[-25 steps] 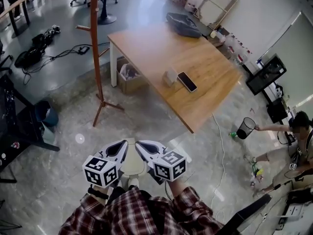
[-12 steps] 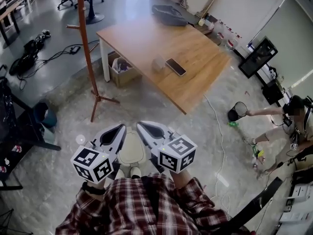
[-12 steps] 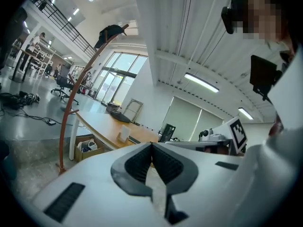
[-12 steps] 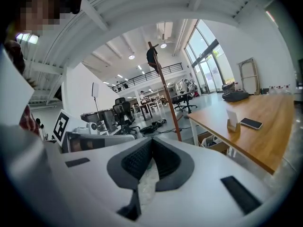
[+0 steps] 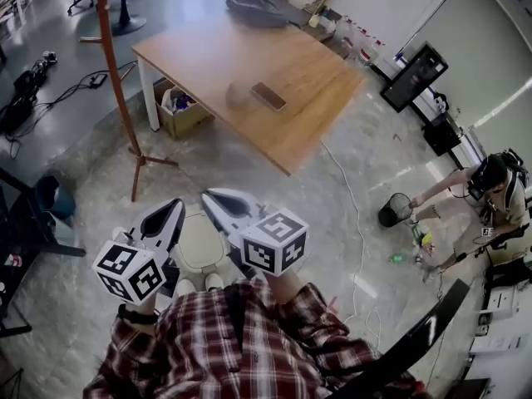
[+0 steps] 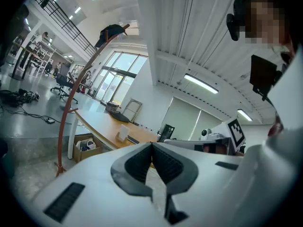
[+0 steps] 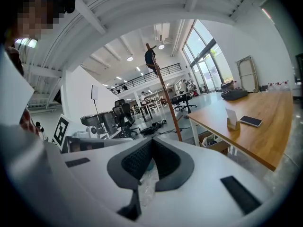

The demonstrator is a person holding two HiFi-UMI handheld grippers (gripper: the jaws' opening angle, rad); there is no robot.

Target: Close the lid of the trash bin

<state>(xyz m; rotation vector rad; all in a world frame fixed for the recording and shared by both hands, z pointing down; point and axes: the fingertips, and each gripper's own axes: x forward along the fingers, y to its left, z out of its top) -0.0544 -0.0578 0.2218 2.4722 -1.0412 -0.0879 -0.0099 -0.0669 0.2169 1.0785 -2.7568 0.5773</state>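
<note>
A beige trash bin (image 5: 199,243) stands on the floor just in front of my feet; only its rounded top shows, and I cannot tell how its lid sits. My left gripper (image 5: 174,207) hangs over its left edge and my right gripper (image 5: 209,196) over its far right edge, both pointing away from me. The left gripper (image 6: 152,145) has its jaws shut with nothing between them. Jaws shut as well on the right gripper (image 7: 150,141); a scrap of crumpled clear plastic (image 7: 146,186) shows in the slit below the tips, and I cannot tell whether it is pinched.
A wooden table (image 5: 274,81) with a phone (image 5: 268,96) stands ahead, with a cardboard box (image 5: 179,110) under its left end. A brown coat stand (image 5: 116,90) rises at the left. At the right a crouching person (image 5: 490,189) holds a black mesh bin (image 5: 395,210). A white cable (image 5: 357,214) crosses the floor.
The head view has swung, so the table and coat stand slid up and left. Both grippers stay shut side by side over the bin. The person at the right moved the mesh bin.
</note>
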